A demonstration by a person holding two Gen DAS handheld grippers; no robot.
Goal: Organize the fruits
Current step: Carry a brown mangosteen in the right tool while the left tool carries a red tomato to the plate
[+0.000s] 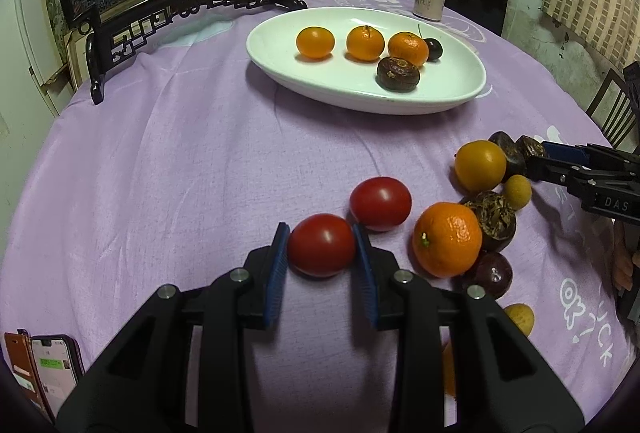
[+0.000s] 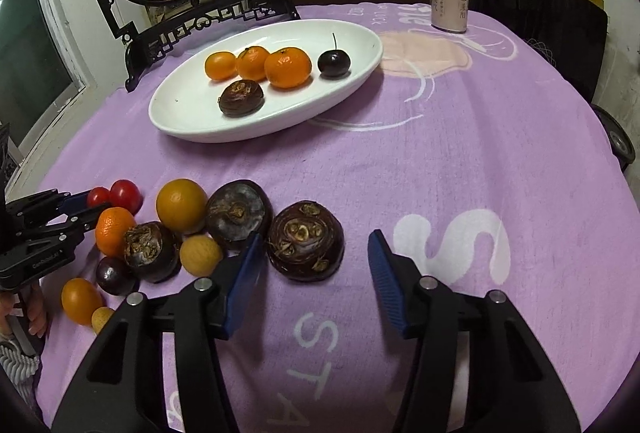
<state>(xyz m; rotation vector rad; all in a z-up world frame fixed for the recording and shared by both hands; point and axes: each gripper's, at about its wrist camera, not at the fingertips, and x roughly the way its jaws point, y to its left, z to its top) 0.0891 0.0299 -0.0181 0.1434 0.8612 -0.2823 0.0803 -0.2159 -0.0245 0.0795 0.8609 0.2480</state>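
Low in the frame, our left gripper (image 1: 321, 247) fingers pinch a tomato (image 1: 321, 245) on the bench (image 1: 160, 161); squeezing harder could burst it. Our right gripper (image 2: 316, 257) fingers stand spread beside a water chestnut (image 2: 305, 240), which may roll away.

My left tool (image 1: 321, 247) is matt black plastic with ribbed blue pads and small bright metal pins. The tomato (image 1: 321, 250) is smooth and glossy. The table's purple cloth (image 1: 180, 161) looks soft and matt, the white dish (image 1: 280, 69) glazed, the water chestnut (image 2: 306, 241) rough and dull.
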